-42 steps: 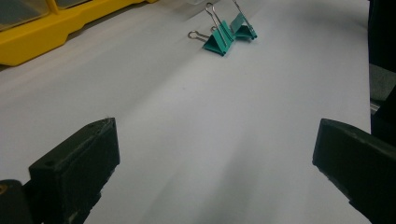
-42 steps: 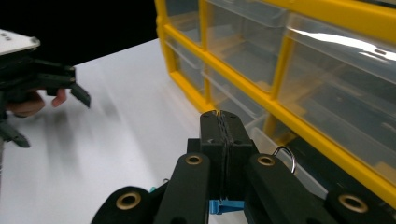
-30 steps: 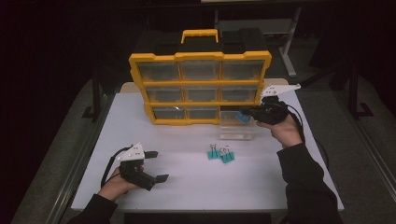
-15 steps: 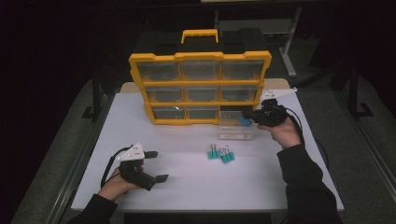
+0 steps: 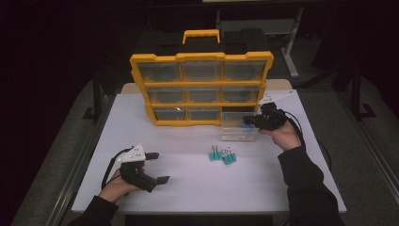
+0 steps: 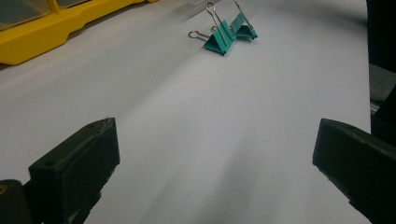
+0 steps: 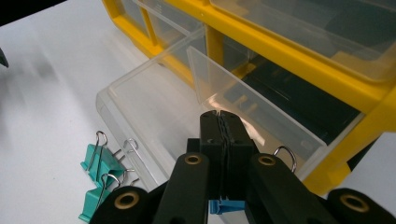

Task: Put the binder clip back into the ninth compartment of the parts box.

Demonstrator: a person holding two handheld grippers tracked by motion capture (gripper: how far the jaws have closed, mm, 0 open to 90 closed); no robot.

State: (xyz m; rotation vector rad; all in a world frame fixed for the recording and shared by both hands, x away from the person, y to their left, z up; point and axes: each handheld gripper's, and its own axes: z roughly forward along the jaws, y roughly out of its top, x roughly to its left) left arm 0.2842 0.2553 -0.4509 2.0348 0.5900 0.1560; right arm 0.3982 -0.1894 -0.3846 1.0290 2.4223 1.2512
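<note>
Hovering over the pulled-out drawer [image 5: 239,126], right tongs [image 5: 248,123] are clenched on a blue clip [image 7: 226,206]; left tongs [image 5: 157,167] are released.

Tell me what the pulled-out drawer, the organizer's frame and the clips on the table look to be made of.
Drawer: clear, glossy plastic; the table shows through its walls.
Organizer frame: opaque yellow moulded plastic, smooth, probably rigid.
Binder clips: teal painted bodies, likely sheet metal, with shiny bare wire handles.
</note>
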